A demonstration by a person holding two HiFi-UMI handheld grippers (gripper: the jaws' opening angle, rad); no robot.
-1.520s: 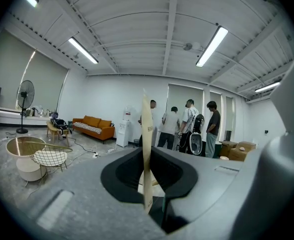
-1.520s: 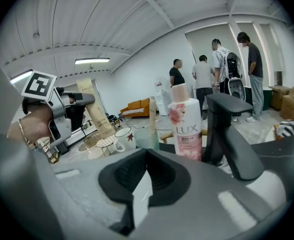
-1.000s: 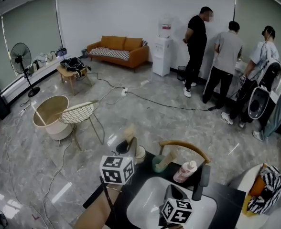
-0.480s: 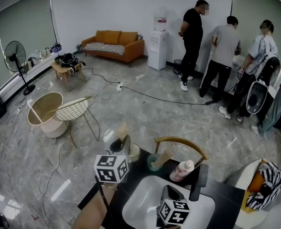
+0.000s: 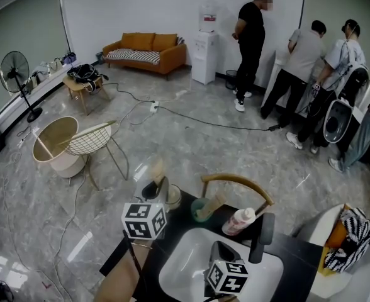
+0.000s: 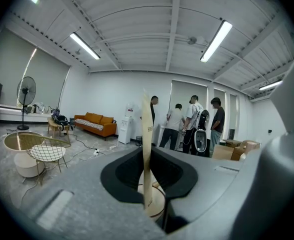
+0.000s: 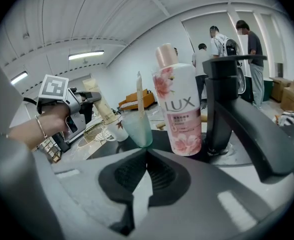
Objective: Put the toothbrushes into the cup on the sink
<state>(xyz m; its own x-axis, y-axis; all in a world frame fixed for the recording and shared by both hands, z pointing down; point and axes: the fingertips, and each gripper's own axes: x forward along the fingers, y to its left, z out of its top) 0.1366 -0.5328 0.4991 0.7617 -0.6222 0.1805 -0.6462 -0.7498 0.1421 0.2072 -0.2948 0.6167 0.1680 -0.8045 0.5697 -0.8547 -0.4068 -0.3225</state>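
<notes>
My left gripper is shut on a beige toothbrush that stands upright, its lower end just over a white cup at the counter's far left corner. Beside that cup stands a green cup with another toothbrush leaning in it. My right gripper hangs shut and empty over the white sink basin, pointing at the green cup. In the right gripper view the left gripper and its toothbrush show above the white cup.
A pink LUX bottle and a black faucet stand behind the basin. A wooden chair back sits beyond the counter. Wire chairs, floor cables and several people are farther off.
The left gripper has sunk a little with the toothbrush, closer to the white cup. The right gripper has dropped slightly over the basin. Both stay shut.
</notes>
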